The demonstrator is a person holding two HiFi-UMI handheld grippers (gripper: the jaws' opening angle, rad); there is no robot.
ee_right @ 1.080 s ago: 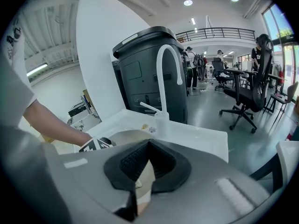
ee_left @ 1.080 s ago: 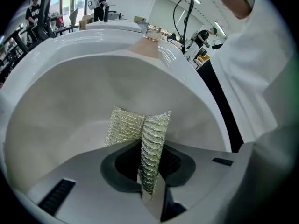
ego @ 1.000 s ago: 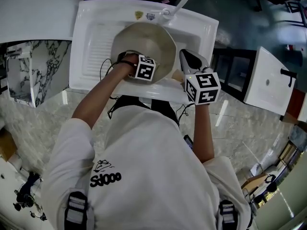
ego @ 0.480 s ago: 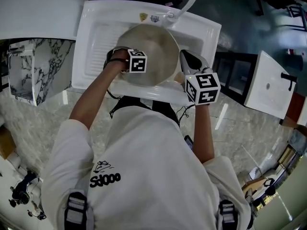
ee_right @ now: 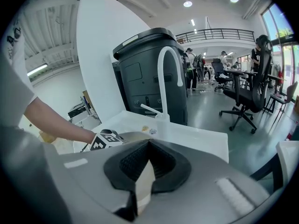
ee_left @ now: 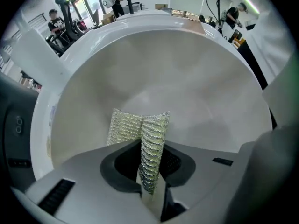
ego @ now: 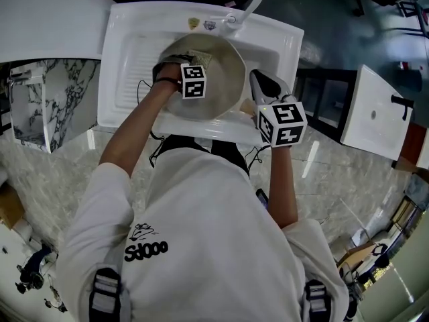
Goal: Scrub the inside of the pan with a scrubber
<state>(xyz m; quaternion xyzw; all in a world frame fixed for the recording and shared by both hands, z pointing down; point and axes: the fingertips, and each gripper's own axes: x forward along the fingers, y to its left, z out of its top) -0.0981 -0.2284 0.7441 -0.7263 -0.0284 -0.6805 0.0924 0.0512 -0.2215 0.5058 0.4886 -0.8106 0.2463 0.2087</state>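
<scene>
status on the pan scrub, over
Left tool shut on silvery mesh scrubber, inside round pale pan. Right tool shut on beige handle at pan's edge. Nothing blocking in view.

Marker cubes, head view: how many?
2. One cube rides the left gripper over the pan; the other rides the right gripper at the sink's front rim. None seem hidden.
</scene>
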